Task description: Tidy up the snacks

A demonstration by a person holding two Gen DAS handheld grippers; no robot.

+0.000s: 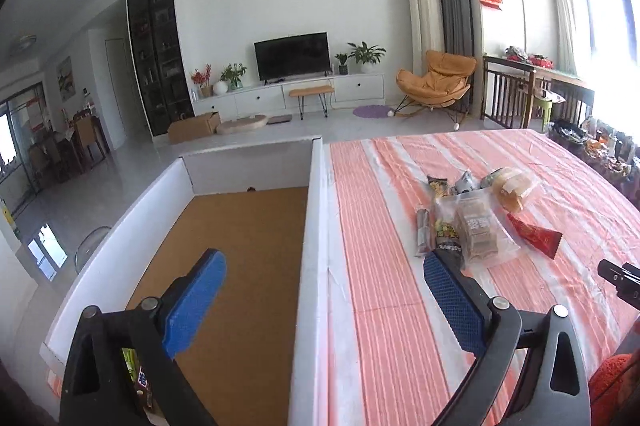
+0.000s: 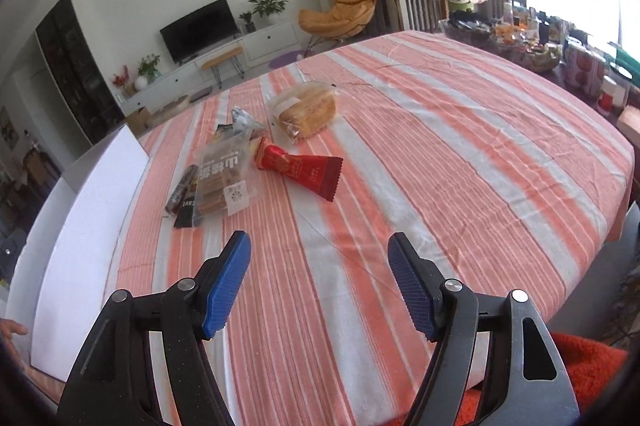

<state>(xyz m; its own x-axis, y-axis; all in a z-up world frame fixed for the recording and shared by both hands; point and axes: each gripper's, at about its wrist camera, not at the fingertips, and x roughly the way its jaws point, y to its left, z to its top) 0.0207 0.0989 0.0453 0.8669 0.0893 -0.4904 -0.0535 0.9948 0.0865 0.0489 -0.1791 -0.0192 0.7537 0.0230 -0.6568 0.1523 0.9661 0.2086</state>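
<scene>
Our white box (image 1: 316,226) held perhaps two packets (image 1: 136,382), half hidden. Both tongs, left (image 1: 320,290) and right (image 2: 320,282), gaped empty; snacks (image 2: 224,170) cluttered the tabletop (image 2: 440,166).

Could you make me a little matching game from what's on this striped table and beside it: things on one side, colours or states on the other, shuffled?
Things:
1. bread bag
2. pointed wrapper
3. box
4. left gripper

Descriptions:
a. red
b. white walls, brown floor
c. open, holding nothing
d. clear plastic over a pale loaf

Pairs: 1-d, 2-a, 3-b, 4-c
</scene>
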